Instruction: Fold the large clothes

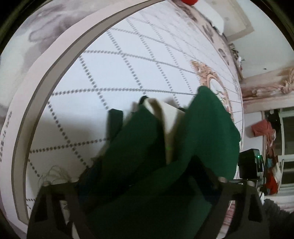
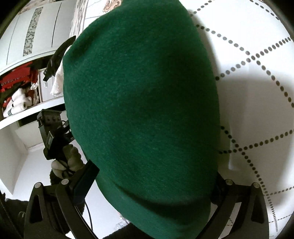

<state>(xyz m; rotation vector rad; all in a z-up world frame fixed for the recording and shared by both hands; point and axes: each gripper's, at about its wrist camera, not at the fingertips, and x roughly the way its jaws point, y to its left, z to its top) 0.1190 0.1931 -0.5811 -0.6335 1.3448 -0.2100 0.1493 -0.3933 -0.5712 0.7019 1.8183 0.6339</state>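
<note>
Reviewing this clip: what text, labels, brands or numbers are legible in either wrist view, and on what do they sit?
Nothing can be read for certain.
A line of dark printed characters runs along the pale border of the bed cover in the left wrist view: too blurred and warped to read.
The green garment shows no label or print in either view.
The black device shows only a green light, no text.

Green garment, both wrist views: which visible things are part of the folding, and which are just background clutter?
In the job:
- green garment, draped over both grippers
- left gripper, fingertips buried in the cloth
- right gripper, likewise covered
- dotted bedspread, the surface below

Just lying about:
- red clothes on the wardrobe shelf
- white knitwear beside them
- red object at the bed's far edge
</note>
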